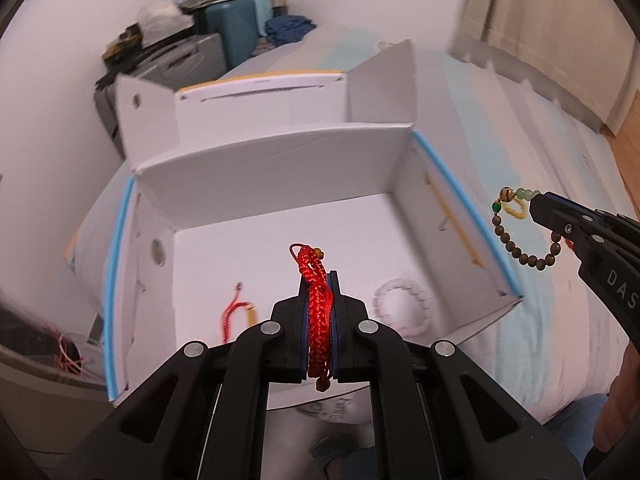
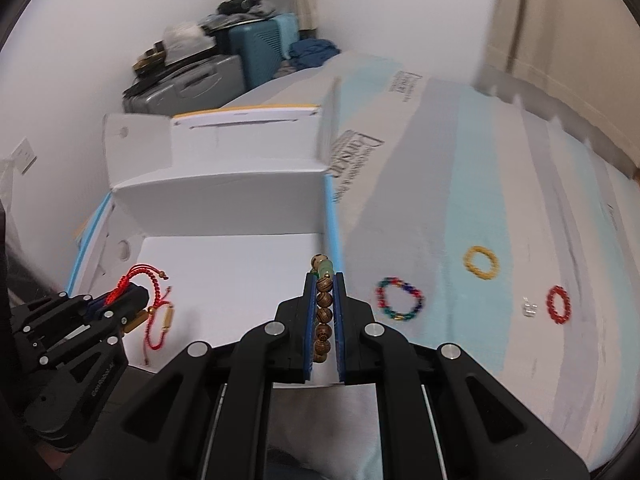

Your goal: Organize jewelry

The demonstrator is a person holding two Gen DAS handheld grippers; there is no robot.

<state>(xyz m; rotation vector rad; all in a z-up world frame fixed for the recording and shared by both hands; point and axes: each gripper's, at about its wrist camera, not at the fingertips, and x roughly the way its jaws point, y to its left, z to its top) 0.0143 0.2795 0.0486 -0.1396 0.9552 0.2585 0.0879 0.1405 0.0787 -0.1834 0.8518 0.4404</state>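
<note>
My left gripper point(image 1: 319, 280) is shut on a red braided cord bracelet point(image 1: 316, 280) and holds it above the open white box point(image 1: 280, 168). It also shows in the right wrist view point(image 2: 120, 300). My right gripper point(image 2: 324, 280) is shut on a brown wooden bead bracelet point(image 2: 323, 316) with green beads, at the box's right wall; it shows in the left wrist view point(image 1: 538, 206) with the bracelet point(image 1: 520, 240) hanging. Inside the box lie a thin red cord bracelet point(image 1: 234, 314) and a pale pink bead bracelet point(image 1: 402, 306).
On the striped bed cover point(image 2: 480, 200) right of the box lie a multicolour bead bracelet point(image 2: 399, 300), a yellow one point(image 2: 481, 262), a red one point(image 2: 558, 305) and a small clear piece point(image 2: 530, 307). Suitcases point(image 2: 208, 76) and clutter stand against the far wall.
</note>
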